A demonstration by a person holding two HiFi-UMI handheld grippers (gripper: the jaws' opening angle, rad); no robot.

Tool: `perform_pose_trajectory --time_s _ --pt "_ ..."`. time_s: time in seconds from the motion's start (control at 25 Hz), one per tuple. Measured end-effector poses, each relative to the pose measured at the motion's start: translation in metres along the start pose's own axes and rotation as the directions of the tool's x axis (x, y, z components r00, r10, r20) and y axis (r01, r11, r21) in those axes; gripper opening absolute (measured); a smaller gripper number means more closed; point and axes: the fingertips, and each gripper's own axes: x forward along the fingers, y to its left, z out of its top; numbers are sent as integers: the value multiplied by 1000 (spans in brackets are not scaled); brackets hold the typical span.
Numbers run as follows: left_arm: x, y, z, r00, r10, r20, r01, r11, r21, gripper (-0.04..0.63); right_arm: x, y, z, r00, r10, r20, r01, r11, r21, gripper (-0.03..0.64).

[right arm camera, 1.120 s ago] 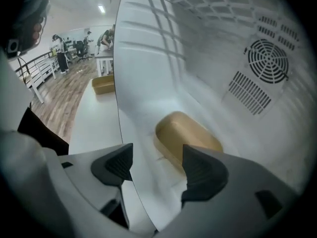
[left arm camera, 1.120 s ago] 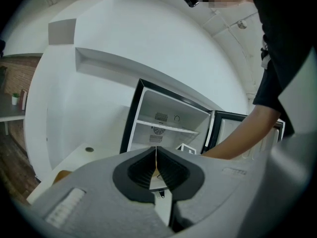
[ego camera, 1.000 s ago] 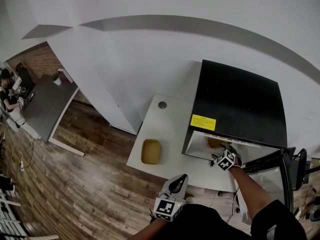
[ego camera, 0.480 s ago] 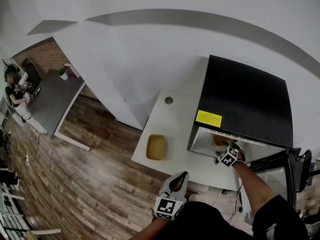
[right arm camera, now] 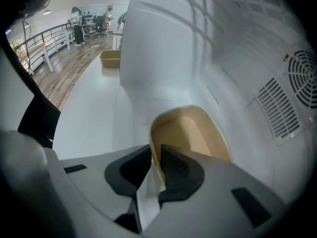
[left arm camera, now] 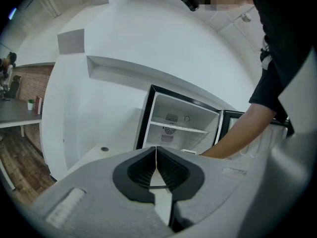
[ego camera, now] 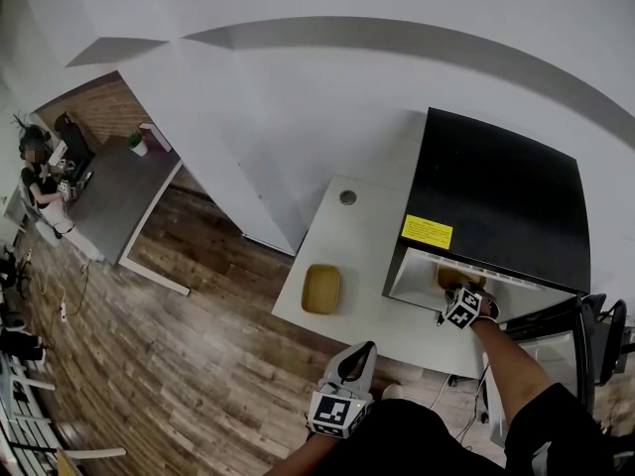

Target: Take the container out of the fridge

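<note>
Two grippers live | my right gripper: jaws just closed onto near wall of tan plastic rectangular container, which sits inside white-lined black mini fridge | my left gripper: jaws together, empty.

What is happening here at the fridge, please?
A person is reaching into the open fridge with the right hand-held gripper. Its jaws have just been closing and now pinch the wall of a tan container inside the fridge, not yet lifted out. The left hand-held gripper is shut and empty, held back near the person's body. A second container lies on the white table.
</note>
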Motion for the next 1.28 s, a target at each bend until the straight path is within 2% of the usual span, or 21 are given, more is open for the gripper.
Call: perform_pose_trajectory --time_s 0.2,0.52,0.76,0.96,1.12,1.28 --pt "-5 6 3 1000 21 7 -21 1000 -7 17 -1 4 0 1000 15 -2 -15 1000 -22 17" --pt "-9 3 4 1000 21 16 -21 1000 -5 17 -19 3 -1 1000 4 12 -4 1000 25 15" --pt "-7 -2 7 999 -1 39 1 1000 -15 17 -54 5 9 995 -45 94 33 992 122 15" --pt "-1 -8 20 997 -31 75 33 999 -24 17 -88 25 19 982 -81 170 52 984 171 14" --pt "9 -14 29 994 -55 92 57 998 -27 17 -120 34 30 962 -121 245 48 957 287 14" --pt "18 -19 35 992 -71 102 75 996 -39 17 -162 42 33 923 -190 334 28 899 436 14"
